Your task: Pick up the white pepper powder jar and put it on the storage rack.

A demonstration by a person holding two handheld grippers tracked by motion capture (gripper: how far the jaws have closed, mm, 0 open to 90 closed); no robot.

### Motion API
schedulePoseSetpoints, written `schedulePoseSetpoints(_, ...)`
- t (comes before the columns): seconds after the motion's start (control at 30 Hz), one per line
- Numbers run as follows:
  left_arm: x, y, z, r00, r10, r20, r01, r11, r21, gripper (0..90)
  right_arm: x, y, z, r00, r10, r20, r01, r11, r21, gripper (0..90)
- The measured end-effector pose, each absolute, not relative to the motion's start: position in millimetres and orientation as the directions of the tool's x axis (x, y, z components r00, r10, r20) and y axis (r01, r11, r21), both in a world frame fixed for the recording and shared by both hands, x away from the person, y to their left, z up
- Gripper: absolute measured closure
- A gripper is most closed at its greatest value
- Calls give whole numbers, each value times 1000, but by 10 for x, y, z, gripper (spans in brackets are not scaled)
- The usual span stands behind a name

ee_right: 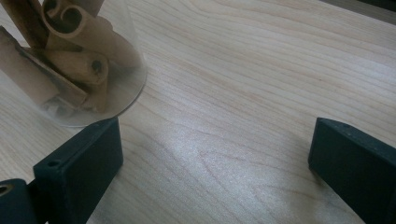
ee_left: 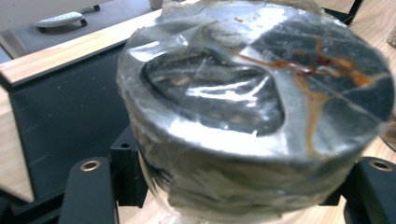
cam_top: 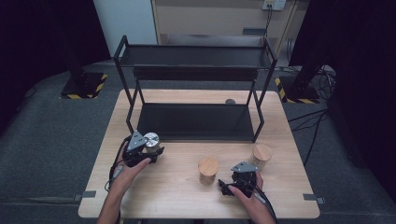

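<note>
Holding a metal-lidded jar (ee_left: 252,107) between the jaws of the left gripper (cam_top: 140,151), just before the black shelf rack (cam_top: 196,121).

Probably shelving next: calls for lifting forward onto the lower shelf. Right gripper (ee_right: 210,163) gaping, empty; cinnamon jar (ee_right: 70,60) just beyond its left jaw.

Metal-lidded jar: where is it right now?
In the high view the metal-lidded jar sits at the table's left, between the left gripper's jaws, just in front of the black shelf rack's lower-left corner.
</note>
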State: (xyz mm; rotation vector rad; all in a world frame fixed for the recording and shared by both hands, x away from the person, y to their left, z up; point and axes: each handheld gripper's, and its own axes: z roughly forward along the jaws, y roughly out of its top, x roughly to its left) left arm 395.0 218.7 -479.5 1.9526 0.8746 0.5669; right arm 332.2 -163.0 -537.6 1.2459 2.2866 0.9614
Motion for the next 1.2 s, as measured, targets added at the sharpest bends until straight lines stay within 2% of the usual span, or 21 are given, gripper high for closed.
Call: schedulePoseSetpoints(1.2,4755,1733,-4653,665,743,75,327,-379,866,297,3323,-1628,-5377,-545,838,5,590,380,712,25)
